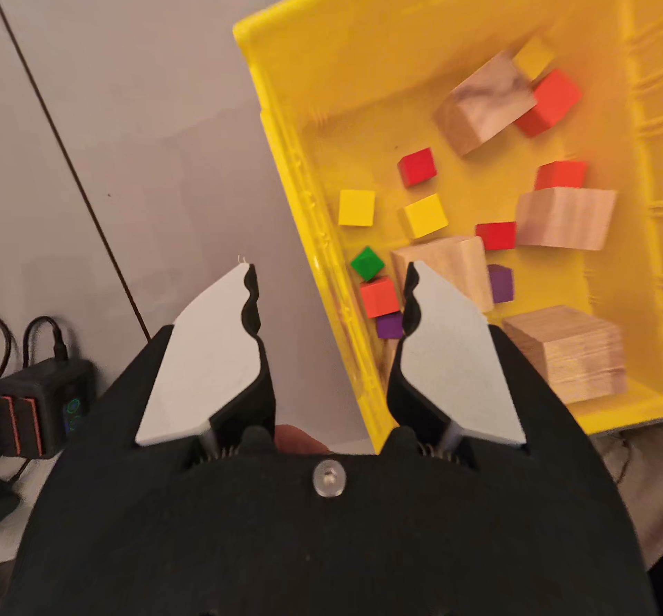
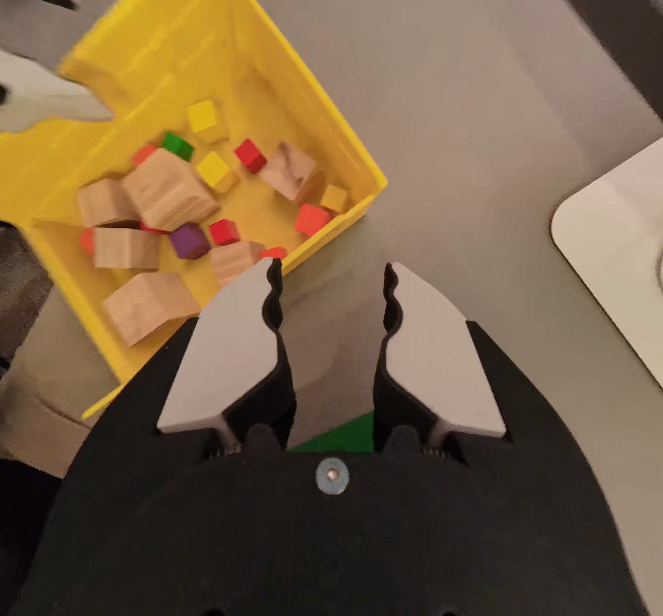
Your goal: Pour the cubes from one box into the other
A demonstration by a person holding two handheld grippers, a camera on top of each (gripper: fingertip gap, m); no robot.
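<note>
A yellow box (image 1: pixel 312 236) holds several large plain wooden cubes (image 1: pixel 484 104) and small coloured ones: red (image 1: pixel 417 166), yellow (image 1: pixel 357 207), green (image 1: pixel 366 263), orange (image 1: pixel 379 297), purple (image 1: pixel 500 283). My left gripper (image 1: pixel 330 269) is open and straddles the box's left wall, one finger outside and one over the cubes. In the right wrist view the same box (image 2: pixel 229 43) lies at the left, cubes (image 2: pixel 168 190) inside. My right gripper (image 2: pixel 333 269) is open and empty over the table beside the box's near corner. A green patch (image 2: pixel 341 435) shows beneath it; what it is cannot be told.
A black device with cables (image 1: pixel 39 405) sits at the table's left edge, and a thin dark cable (image 1: pixel 71 168) crosses the grey table. A white rounded slab (image 2: pixel 617 240) lies to the right. The left gripper's white finger (image 2: pixel 53 107) shows at the box's far wall.
</note>
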